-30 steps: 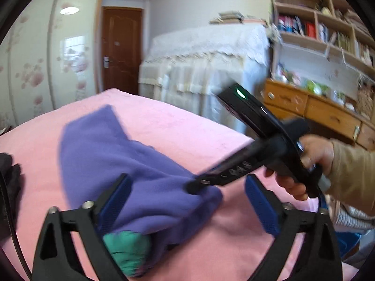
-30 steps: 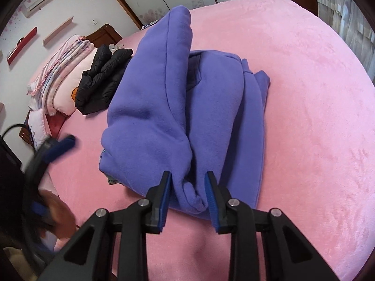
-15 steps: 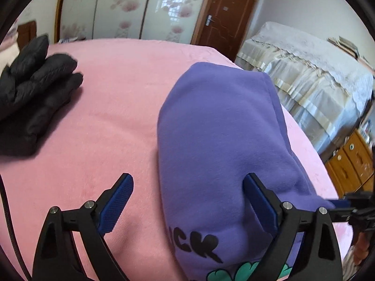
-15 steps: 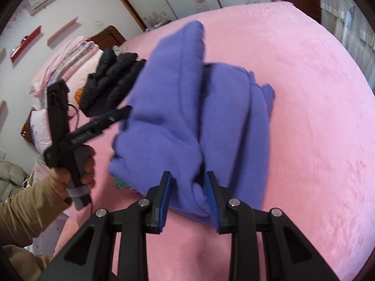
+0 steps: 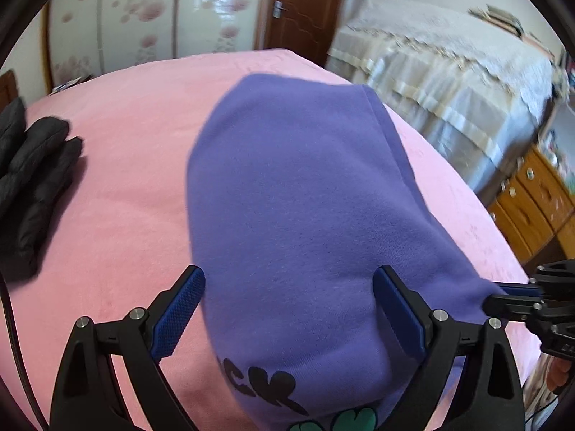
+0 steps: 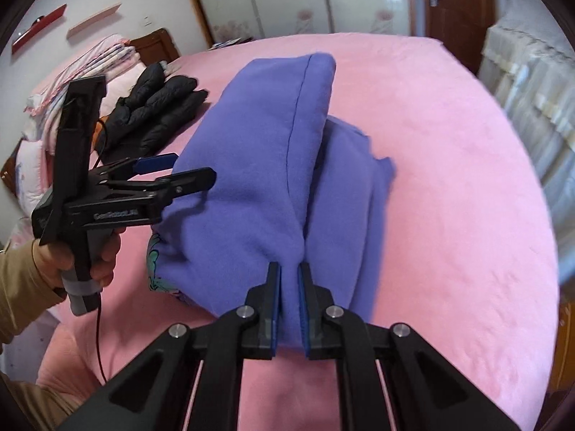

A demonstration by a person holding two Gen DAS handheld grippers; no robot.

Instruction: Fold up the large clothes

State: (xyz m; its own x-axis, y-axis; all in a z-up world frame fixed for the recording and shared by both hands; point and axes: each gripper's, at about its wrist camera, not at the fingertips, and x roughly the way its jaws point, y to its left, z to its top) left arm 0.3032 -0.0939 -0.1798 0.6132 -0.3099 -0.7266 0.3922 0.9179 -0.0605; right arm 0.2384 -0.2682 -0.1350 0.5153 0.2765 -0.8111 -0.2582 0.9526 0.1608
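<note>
A purple sweatshirt [image 5: 294, 194] lies partly folded on the pink bed [image 5: 118, 237], with black lettering and a green print at its near edge. My left gripper [image 5: 289, 309] is open, its jaws straddling the near end of the sweatshirt. It also shows in the right wrist view [image 6: 179, 170] at the garment's left side. My right gripper [image 6: 289, 287] is shut on a fold of the sweatshirt [image 6: 258, 165]. Its tip shows in the left wrist view [image 5: 517, 296] at the cloth's right edge.
A black puffer jacket [image 5: 32, 179] lies on the bed to the left, also in the right wrist view [image 6: 158, 107]. Folded bedding [image 6: 82, 75] is stacked by the headboard. A lace-covered cabinet [image 5: 449, 82] and wooden drawers [image 5: 535, 208] stand past the bed's right edge.
My left gripper swung from the right side round to the sweatshirt's near end and now straddles it. My right gripper closed tighter on the fold and lifted it.
</note>
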